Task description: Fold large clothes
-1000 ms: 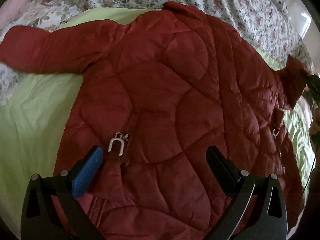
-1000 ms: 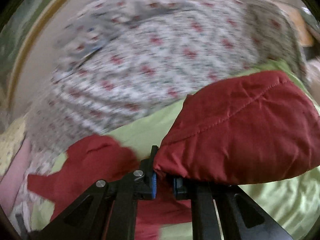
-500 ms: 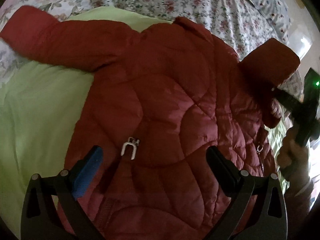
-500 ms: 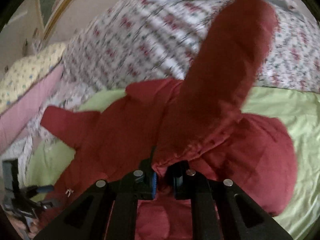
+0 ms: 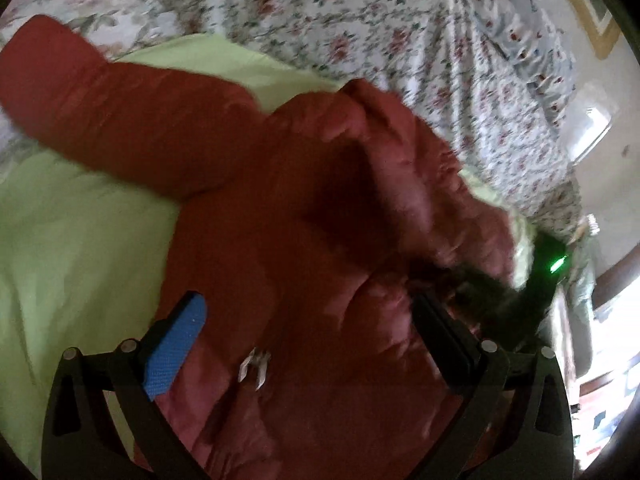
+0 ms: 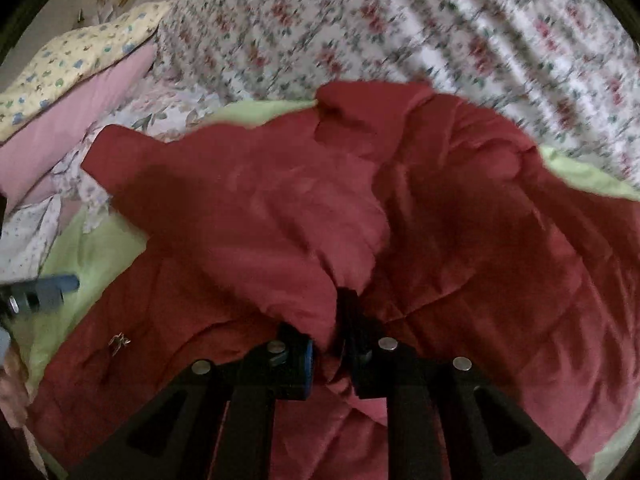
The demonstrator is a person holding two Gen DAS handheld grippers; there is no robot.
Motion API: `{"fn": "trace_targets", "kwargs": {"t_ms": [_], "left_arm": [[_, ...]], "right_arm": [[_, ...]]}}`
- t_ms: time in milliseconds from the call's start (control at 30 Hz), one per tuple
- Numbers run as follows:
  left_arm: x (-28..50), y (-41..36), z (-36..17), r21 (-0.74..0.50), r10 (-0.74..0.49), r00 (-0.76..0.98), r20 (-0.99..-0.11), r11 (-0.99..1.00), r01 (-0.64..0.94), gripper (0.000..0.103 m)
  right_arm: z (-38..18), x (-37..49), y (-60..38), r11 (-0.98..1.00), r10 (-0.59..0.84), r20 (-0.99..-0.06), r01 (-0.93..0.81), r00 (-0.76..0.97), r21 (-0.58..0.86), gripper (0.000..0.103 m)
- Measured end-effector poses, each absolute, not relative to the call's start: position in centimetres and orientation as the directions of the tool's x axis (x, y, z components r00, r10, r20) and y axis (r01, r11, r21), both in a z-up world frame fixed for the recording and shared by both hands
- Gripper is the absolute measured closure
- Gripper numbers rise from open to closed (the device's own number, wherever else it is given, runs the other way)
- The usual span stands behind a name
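A red quilted jacket [image 5: 304,264] lies spread on a light green sheet [image 5: 76,240]; it also fills the right wrist view [image 6: 460,248]. One sleeve [image 5: 120,108] stretches out to the far left. My right gripper [image 6: 332,340] is shut on the cuff of the other sleeve [image 6: 280,240], which now lies folded across the jacket's body. My left gripper [image 5: 308,332] is open and empty, low over the jacket's lower part near a metal clasp [image 5: 254,366]. The right gripper shows blurred at the right in the left wrist view [image 5: 500,288].
A floral bedspread [image 5: 380,28] covers the bed beyond the sheet. A pink pillow [image 6: 68,128] and a yellow patterned one [image 6: 76,56] lie at the far left. A wall and picture frame stand behind.
My right gripper has carried the sleeve from the jacket's outer side up and over, laying it across the body. My left gripper has drifted a little lower and stayed open.
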State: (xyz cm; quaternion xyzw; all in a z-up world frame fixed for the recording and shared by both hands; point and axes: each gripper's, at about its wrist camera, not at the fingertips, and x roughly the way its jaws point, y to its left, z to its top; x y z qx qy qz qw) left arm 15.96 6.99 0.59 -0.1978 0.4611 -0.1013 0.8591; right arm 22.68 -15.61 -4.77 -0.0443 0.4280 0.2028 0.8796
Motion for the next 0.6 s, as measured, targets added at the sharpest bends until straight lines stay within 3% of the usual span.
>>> {"fn": "trace_targets", "kwargs": {"t_ms": [333,433,467,500,600], "left_arm": [[24.3,5.5,-3.2,-0.603,-0.539,0.455,-0.709,0.798,0.007,0.002],[25.7,5.0,-4.2,-0.614,-0.557,0.431,-0.71,0.789,0.009,0.036],[26.2,4.8,-4.7,-0.616,-0.564,0.417,-0.713,0.788,0.013,0.067],[26.4,4.7,-5.1,-0.619,-0.573,0.399,-0.716,0.785,0.017,0.081],[26.5,4.9,-5.1,-0.601,-0.562,0.412,-0.717,0.798,0.042,0.087]], "right_arm": [[-5.5,22.6,-14.9,0.899,0.365,-0.76,-0.416,0.538,0.137,0.086],[-5.6,22.5,-15.0,0.898,0.371,-0.758,-0.414,0.537,0.146,0.085],[-5.6,22.4,-15.1,0.896,0.375,-0.758,-0.417,0.533,0.151,0.082],[-5.7,22.3,-15.1,0.895,0.38,-0.76,-0.418,0.527,0.158,0.078],[-5.3,21.6,-15.8,0.89,0.394,-0.763,-0.421,0.512,0.177,0.069]]}}
